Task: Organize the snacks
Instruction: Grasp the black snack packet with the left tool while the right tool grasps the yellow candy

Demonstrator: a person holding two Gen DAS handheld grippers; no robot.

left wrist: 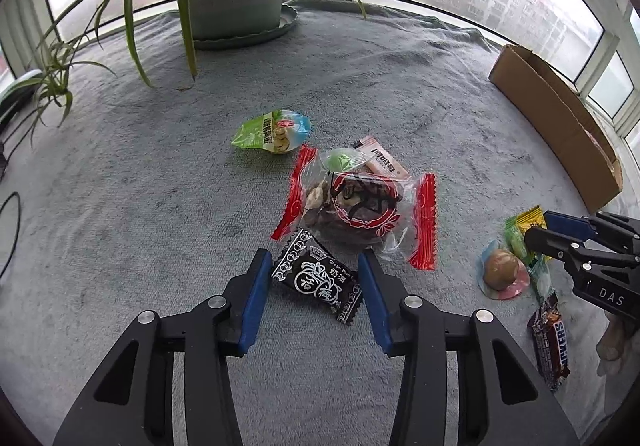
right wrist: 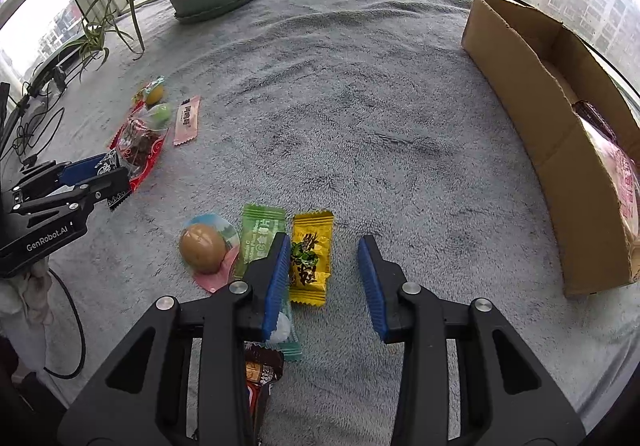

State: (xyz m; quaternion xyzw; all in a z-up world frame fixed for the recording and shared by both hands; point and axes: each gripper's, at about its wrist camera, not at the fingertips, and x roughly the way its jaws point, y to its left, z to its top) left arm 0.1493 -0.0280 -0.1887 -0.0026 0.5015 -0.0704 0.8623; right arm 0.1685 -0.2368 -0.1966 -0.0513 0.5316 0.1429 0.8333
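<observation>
Downward-tilted, left tongs (left wrist: 312,278) astride black plum candy (left wrist: 318,282); right tongs (right wrist: 324,270) beside yellow packet (right wrist: 310,266)

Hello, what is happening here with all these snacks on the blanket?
A person holds a gripper in each hand above snacks scattered on a grey blanket. The left gripper straddles a black plum candy, and the right gripper straddles a yellow candy; neither is gripped yet. A cardboard box waits on the right.
</observation>
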